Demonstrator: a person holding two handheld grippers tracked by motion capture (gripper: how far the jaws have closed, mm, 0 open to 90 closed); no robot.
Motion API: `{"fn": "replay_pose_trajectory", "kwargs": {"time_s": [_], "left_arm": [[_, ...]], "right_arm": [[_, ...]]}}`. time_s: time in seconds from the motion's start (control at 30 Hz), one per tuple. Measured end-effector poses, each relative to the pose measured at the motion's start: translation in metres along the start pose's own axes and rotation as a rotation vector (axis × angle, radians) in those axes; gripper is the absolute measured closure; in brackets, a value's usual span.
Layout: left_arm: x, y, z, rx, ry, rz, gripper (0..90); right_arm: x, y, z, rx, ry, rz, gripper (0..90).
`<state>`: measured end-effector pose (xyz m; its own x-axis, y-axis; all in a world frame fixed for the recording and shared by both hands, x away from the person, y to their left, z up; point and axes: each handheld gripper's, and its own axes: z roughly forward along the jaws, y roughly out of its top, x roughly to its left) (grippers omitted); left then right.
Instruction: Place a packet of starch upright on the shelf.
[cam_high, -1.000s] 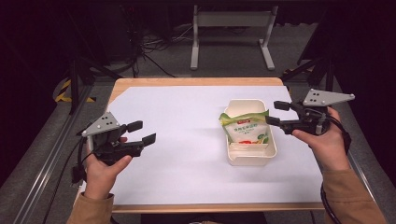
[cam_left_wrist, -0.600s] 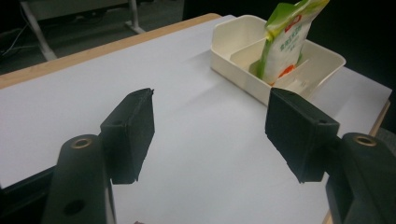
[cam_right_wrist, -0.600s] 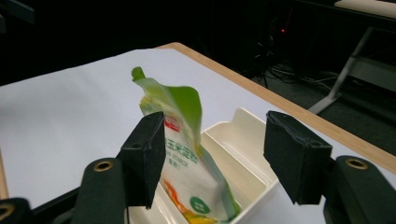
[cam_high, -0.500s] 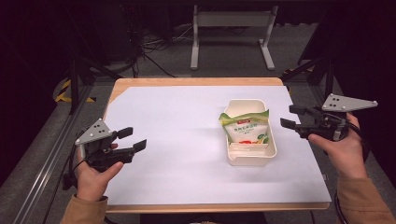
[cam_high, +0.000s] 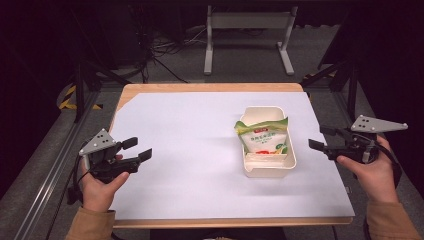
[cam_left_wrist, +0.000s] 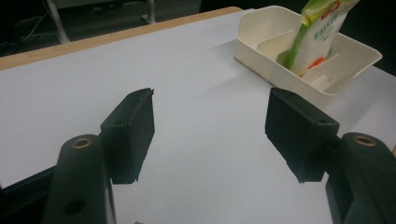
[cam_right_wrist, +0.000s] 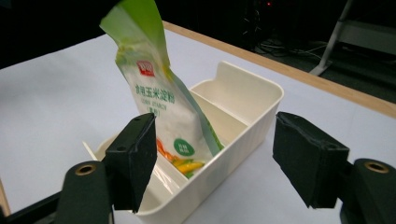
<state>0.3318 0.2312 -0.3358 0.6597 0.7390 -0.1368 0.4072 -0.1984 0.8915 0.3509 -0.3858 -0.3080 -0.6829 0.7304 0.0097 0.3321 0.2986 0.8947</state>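
We see a cream plastic box (cam_high: 269, 170) sitting on the white sheet that covers the desk (cam_high: 190, 150), toward its right half in the high view. Thin partitions split the box into compartments, and a starch pouch (cam_high: 262, 137) stands in it, leaning so that its sealed top rises above the rim. The pouch is mostly white with bright green edges and a green top band; it carries a small red logo, a column of dark printed characters, a green round mark and a picture of orange and yellow vegetables near its base. From the right gripper view the pouch (cam_right_wrist: 161, 100) tilts back toward the far end of the box (cam_right_wrist: 243, 116).

Our right gripper (cam_high: 327, 140) hangs just beside the right wall of the box, its jaws spread wide and holding nothing. Our left gripper (cam_high: 136, 149) hovers over the bare sheet near the desk's left edge, well apart from the box, its jaws likewise wide apart and empty. In the left gripper view the box (cam_left_wrist: 261, 46) and pouch (cam_left_wrist: 317, 35) lie far off at upper right.
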Motion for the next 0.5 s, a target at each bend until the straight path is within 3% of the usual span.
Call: {"fn": "replay_pose_trajectory", "kwargs": {"time_s": [0.5], "left_arm": [[0.016,-0.015,0.006,-0.002,0.025,-0.021,34.1]], "right_arm": [[-0.008,-0.046,0.02,0.016,0.0,0.061,28.3]]}}
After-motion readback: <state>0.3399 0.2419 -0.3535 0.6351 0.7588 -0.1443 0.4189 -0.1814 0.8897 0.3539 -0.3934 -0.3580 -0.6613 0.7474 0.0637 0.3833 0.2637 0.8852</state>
